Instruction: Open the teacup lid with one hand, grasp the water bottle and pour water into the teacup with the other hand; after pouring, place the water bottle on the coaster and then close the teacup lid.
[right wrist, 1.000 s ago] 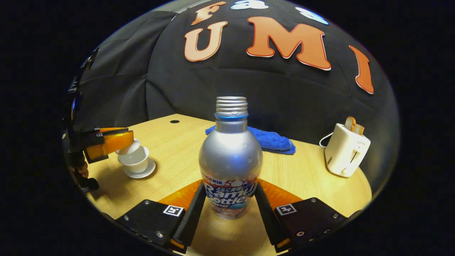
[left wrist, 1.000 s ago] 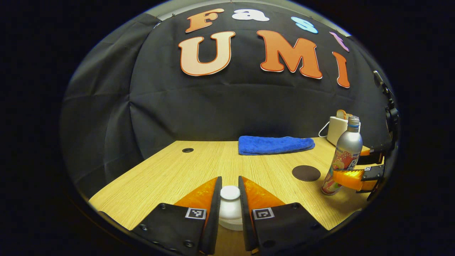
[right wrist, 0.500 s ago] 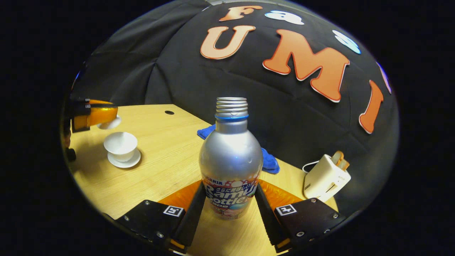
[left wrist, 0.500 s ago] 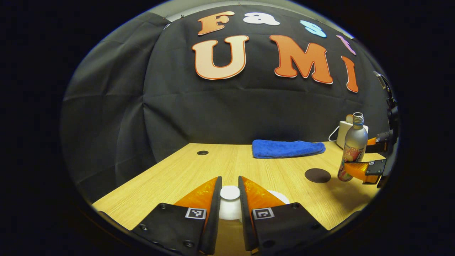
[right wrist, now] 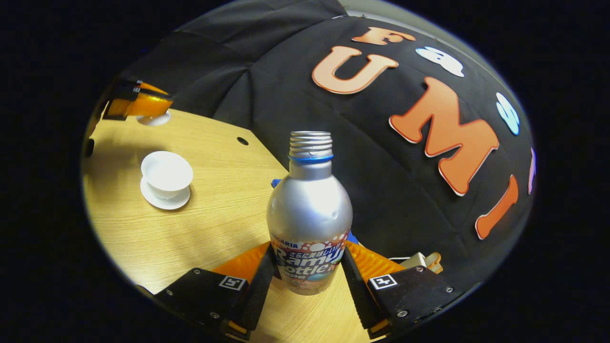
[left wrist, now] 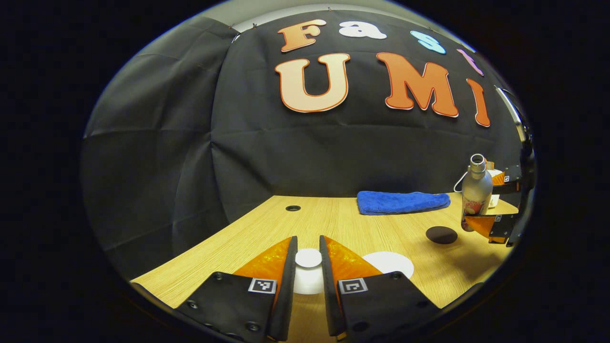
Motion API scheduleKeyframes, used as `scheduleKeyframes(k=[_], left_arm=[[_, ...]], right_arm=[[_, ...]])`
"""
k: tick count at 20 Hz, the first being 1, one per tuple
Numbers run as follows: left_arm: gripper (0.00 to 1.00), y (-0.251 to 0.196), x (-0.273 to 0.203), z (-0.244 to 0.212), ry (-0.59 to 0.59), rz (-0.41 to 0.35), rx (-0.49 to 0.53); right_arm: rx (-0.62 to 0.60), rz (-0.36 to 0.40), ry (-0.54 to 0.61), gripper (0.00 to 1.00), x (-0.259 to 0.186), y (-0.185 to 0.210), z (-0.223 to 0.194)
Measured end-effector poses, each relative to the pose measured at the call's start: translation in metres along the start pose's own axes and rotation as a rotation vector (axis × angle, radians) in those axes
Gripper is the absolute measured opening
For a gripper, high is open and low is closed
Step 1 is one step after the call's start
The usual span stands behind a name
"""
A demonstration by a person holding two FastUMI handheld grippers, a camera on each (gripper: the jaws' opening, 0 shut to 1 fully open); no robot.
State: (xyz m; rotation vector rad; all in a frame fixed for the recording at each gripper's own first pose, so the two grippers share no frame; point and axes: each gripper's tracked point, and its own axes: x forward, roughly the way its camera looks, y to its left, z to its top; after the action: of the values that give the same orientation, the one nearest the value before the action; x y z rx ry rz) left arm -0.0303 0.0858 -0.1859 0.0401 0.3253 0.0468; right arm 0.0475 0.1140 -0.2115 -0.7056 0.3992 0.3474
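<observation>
My left gripper is shut on the knob of the white teacup lid and holds it in the air. In the right gripper view that lid hangs at the far left, up and away from the cup. The white teacup stands uncovered on its saucer; its rim shows just right of my left fingers. My right gripper is shut on the lower body of the silver water bottle, which has no cap and is raised above the table. The dark round coaster lies bare beside the bottle.
A folded blue towel lies at the back of the wooden table. A white toaster stands at the back right, mostly hidden by the bottle. A small hole sits near the table's far left edge.
The left gripper has carried the lid up and away from the cup, leaving it uncovered. The right gripper has lifted the bottle off the table, and its view has rolled.
</observation>
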Motion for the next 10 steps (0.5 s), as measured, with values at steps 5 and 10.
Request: scheduleKeyframes(k=[5,10], left_arm=[[0.30,0.017,-0.004,-0.004,-0.005,0.018,-0.005],[0.30,0.032,-0.008,-0.008,0.001,0.037,-0.009]], right_arm=[[-0.058,0.040,0.037,0.79,0.014,0.023,-0.001],[-0.193,0.017,0.010,0.79,0.021,0.027,0.013]])
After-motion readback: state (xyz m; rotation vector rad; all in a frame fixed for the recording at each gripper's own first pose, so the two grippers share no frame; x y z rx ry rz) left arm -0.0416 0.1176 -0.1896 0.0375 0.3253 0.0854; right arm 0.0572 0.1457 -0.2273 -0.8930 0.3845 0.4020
